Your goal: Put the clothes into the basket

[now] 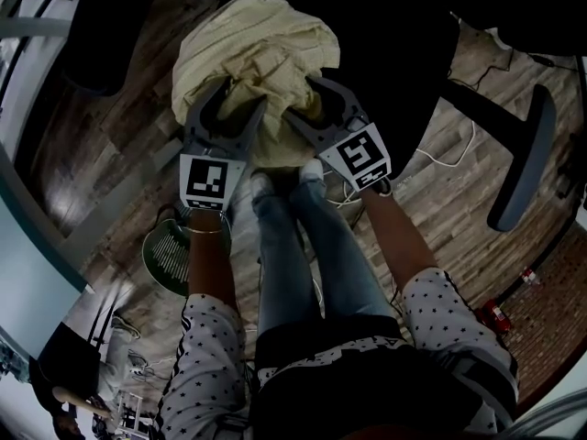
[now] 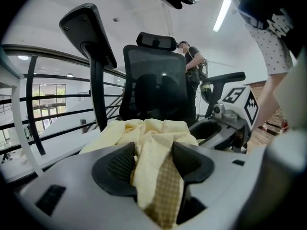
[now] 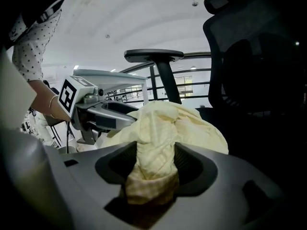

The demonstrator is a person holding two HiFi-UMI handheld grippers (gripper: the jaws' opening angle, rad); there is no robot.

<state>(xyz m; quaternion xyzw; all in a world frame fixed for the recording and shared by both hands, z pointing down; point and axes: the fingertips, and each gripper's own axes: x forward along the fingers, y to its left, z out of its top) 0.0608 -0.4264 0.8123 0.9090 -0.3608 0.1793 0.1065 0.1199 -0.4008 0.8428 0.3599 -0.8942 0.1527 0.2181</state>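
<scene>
A crumpled pale yellow garment (image 1: 257,44) lies on the seat of a black office chair (image 1: 404,71). Both grippers reach into its near edge, side by side. My left gripper (image 1: 240,94) stands wide, and a fold of the garment (image 2: 153,133) hangs between its pads without being clearly squeezed. My right gripper (image 1: 303,101) has a thick bunch of the garment (image 3: 158,143) filling the gap between its pads, pinched in on both sides. A round green basket (image 1: 170,250) stands on the floor beneath my left forearm.
The chair's backrest (image 2: 153,80) rises behind the garment, and armrests (image 1: 523,154) stick out on both sides. White cables (image 1: 449,159) trail over the wooden floor. My legs and white shoes (image 1: 284,186) are right in front of the chair. A railing (image 2: 33,99) runs on the left.
</scene>
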